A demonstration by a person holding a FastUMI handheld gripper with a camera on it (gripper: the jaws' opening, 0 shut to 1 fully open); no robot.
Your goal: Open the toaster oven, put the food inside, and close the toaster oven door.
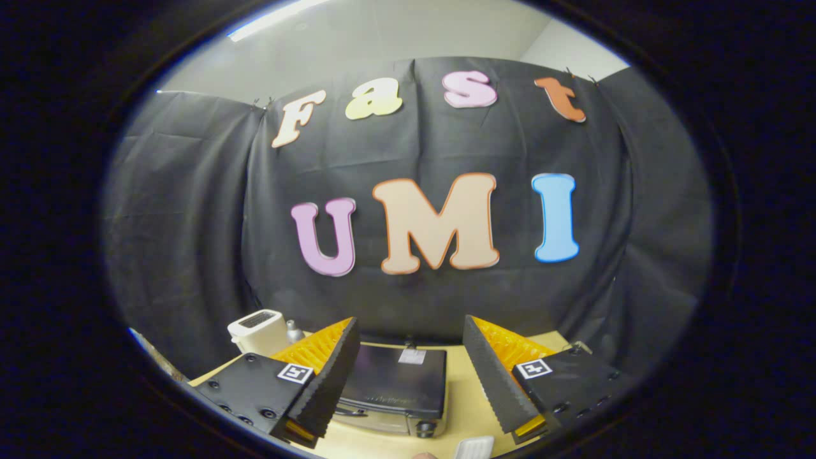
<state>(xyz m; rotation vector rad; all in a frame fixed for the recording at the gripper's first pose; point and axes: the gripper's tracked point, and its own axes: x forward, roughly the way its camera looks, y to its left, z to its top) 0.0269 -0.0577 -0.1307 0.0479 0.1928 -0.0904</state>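
1. The gripper (408, 376) hangs high above the surface (468, 398), its fingers spread wide with nothing between the pads; it holds nothing.
2. Framed in the gap between the fingers, and well below them, sits the toaster oven (395, 386), seen from above: dark top, a pale handle and a knob along its front. Its door looks closed, though I can't be sure from up here.
3. It stands near the far edge of the surface, close to the booth's cloth wall.
4. A white toaster (258, 330) with a small metal object beside it sits toward the far left corner.
5. At the near edge lies a small white ridged item (475, 448); whether that is the food I cannot tell.
6. Risk, as I judge it: the descent is long, and the handle is thin and low on the front, so a misjudged approach could strike the oven's top or skid off the handle, shoving the oven back toward the wall.
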